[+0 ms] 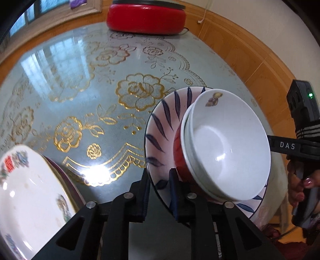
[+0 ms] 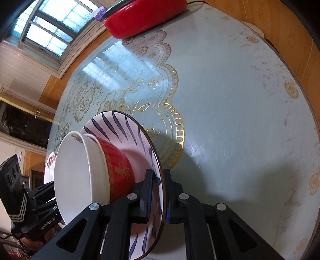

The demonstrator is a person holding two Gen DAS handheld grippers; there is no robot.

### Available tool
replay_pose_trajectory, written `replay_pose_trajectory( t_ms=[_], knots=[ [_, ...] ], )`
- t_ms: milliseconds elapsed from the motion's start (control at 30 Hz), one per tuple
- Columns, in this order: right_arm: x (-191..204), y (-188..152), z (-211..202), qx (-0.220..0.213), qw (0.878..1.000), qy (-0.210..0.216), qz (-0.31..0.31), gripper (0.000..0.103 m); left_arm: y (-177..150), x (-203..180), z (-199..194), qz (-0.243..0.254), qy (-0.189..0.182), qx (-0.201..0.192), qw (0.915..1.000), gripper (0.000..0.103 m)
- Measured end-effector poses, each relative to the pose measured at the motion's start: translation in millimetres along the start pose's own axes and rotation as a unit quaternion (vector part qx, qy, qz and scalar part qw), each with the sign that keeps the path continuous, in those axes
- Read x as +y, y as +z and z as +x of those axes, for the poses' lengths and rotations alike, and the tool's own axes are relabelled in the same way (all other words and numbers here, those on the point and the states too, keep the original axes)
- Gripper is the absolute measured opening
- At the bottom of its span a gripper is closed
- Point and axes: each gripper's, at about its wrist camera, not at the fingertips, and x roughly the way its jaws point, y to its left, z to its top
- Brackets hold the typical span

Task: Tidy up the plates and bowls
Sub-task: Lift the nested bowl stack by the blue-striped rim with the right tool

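Observation:
A white plate with blue leaf strokes (image 1: 160,128) carries two nested bowls: a white bowl (image 1: 230,144) inside a red-sided bowl (image 1: 178,158). My left gripper (image 1: 158,192) is shut on the plate's near rim. My right gripper (image 2: 158,192) is shut on the opposite rim of the same plate (image 2: 124,128), with the red bowl (image 2: 118,170) and white bowl (image 2: 76,176) beside its fingers. Both grippers hold the plate tilted above the table. A floral white plate (image 1: 30,200) lies stacked on a dark-rimmed plate at lower left.
A round table (image 1: 80,80) has a pale green cloth with gold flowers under glass. A red round appliance (image 1: 146,18) stands at its far edge. The floor beyond is wooden (image 1: 250,52). A window (image 2: 54,26) is at the far left.

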Motion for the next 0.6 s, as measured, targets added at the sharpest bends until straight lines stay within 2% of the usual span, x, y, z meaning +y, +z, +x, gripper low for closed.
replay_pose_trajectory(
  t_ms=[67,167,400,500,600],
  knots=[
    [-4.5,-0.8,-6.0,0.004,1.000,0.002,-0.007,0.009,-1.4,4.9,-1.6,-0.013,0.001,-0.001,0.9999,0.033],
    [-8.5,4.2,-6.0,0.021,1.000,0.011,-0.004,0.011,-3.7,10.9,-1.9,-0.032,-0.013,0.001,0.9994,0.034],
    [-4.3,9.8,-0.2,0.035,0.999,0.009,-0.015,0.013,-3.8,10.7,-0.8,-0.030,-0.030,-0.002,0.9991,0.022],
    [-5.5,10.7,2.5,0.035,0.999,0.019,-0.016,0.013,2.0,5.5,8.0,-0.019,-0.026,-0.005,0.9995,0.017],
    [-5.4,12.4,5.4,0.038,0.999,0.024,-0.020,0.013,2.9,3.2,9.6,-0.014,-0.027,-0.007,0.9995,0.017]
  ],
)
